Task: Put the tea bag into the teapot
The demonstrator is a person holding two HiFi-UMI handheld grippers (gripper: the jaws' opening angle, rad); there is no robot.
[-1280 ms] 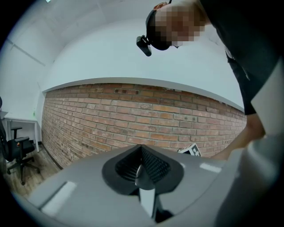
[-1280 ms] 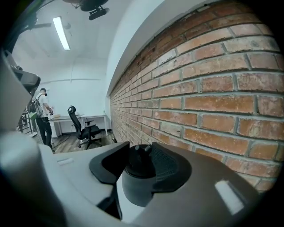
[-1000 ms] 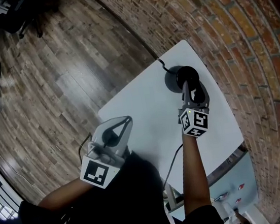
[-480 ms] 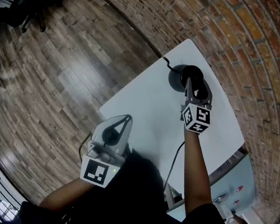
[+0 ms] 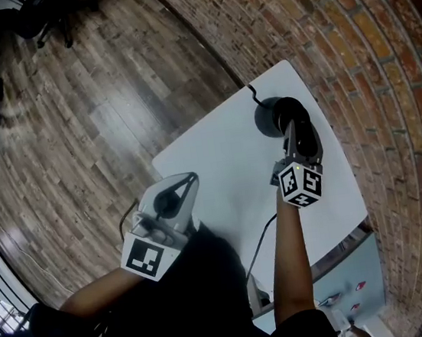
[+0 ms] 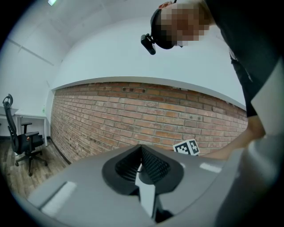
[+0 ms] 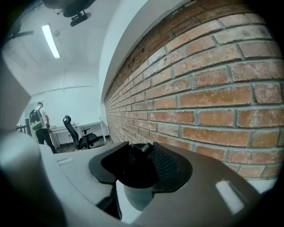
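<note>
On the far corner of the white table (image 5: 225,162), close to the brick wall (image 5: 352,68), sits the black teapot (image 5: 272,116). A dark cord runs from it off the far edge of the table.

The right gripper (image 5: 297,128) reaches out over the table, and its tip is right at the near side of the teapot. Its jaws stand wide and have just closed a little. A black lid (image 7: 135,166) with a small knob on top fills the gap between them, and a grey round part hangs under it with the white table showing below. The jaws hold this lid. It looks like the teapot's own lid.

The left gripper (image 5: 189,180) is well apart from the teapot, at the near left edge of the table, close to the person's body. Its jaws are narrow and the tips meet. A thin pale strip (image 6: 145,195) shows low down between them, but I cannot tell if that is the tea bag. No view shows the tea bag clearly.

From the left gripper view, the marker cube (image 6: 186,147) of the right gripper shows against the bricks, next to the person's arm
</note>
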